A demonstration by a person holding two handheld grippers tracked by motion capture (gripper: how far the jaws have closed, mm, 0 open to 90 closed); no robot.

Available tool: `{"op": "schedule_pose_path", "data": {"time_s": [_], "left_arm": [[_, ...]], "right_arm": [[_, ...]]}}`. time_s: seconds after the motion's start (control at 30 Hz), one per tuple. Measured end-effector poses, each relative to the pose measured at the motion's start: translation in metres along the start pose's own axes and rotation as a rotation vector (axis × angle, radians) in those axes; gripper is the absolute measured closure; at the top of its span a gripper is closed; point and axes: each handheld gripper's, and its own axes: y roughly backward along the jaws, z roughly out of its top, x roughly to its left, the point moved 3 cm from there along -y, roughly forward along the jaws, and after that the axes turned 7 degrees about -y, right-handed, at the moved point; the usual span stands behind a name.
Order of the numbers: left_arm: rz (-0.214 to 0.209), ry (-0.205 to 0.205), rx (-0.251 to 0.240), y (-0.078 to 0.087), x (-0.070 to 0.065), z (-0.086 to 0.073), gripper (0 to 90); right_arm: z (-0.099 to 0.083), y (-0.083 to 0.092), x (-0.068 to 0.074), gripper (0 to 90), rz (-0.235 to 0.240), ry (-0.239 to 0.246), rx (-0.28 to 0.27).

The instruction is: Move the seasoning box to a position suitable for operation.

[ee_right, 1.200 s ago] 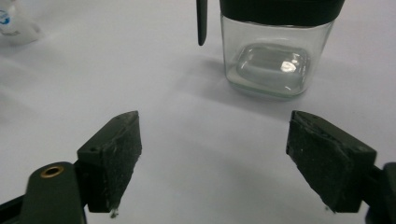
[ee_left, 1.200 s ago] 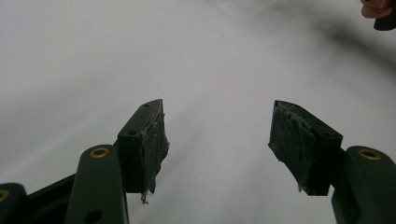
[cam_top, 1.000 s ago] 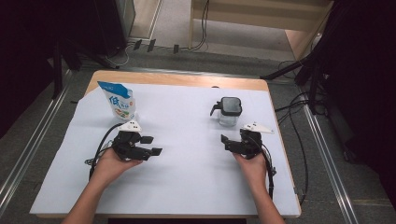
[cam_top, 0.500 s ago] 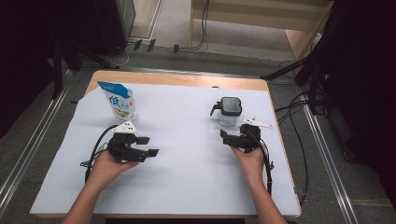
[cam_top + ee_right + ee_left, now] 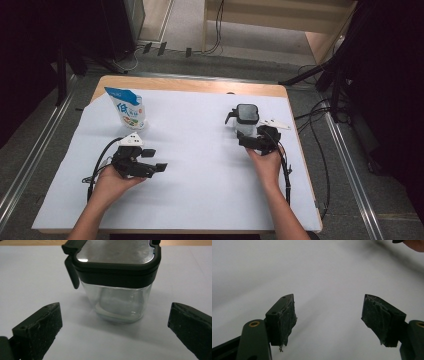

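Clear jar point(image 5: 246, 122), dark lid with a grey metal-looking top and a side latch: stands upright on the table's point(image 5: 200, 200) right half, toward the far edge. Right hand-held gripper point(image 5: 250, 141): just in front of the jar, released; its jaws have just been opening and stand wide, nothing between the pads.

Left hand-held gripper point(image 5: 156, 160): on the left half, released, jaws also just opening, empty, pointing toward the table's middle. White-and-blue pouch point(image 5: 127, 107): upright beyond it, near the far left corner, well apart from the jar. Nothing lies between the right gripper and the jar.

Right gripper view: jar point(image 5: 116, 280) close up, glass walls see-through. Left gripper view: worn pads point(image 5: 287, 320) over bare white surface.

Surface: white sheet over a wooden top. Room: dark, cables on the grey floor point(image 5: 190, 30).
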Motion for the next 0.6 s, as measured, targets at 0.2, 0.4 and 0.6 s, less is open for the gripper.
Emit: {"op": "schedule_pose_path", "data": {"time_s": [0.2, 0.4, 0.6], "left_arm": [[0.016, 0.014, -0.006, 0.006, 0.0, -0.006, 27.2], [0.037, 0.016, 0.012, 0.009, 0.001, -0.012, 27.7], [0.054, 0.036, 0.017, 0.014, 0.001, -0.017, 28.5]], "right_arm": [[0.009, -0.015, 0.005, 0.0, -0.018, 0.009, -0.004], [0.016, -0.038, 0.008, 0.0, -0.034, -0.004, -0.007], [0.02, -0.05, 0.008, 0.0, -0.054, -0.004, -0.001]]}}
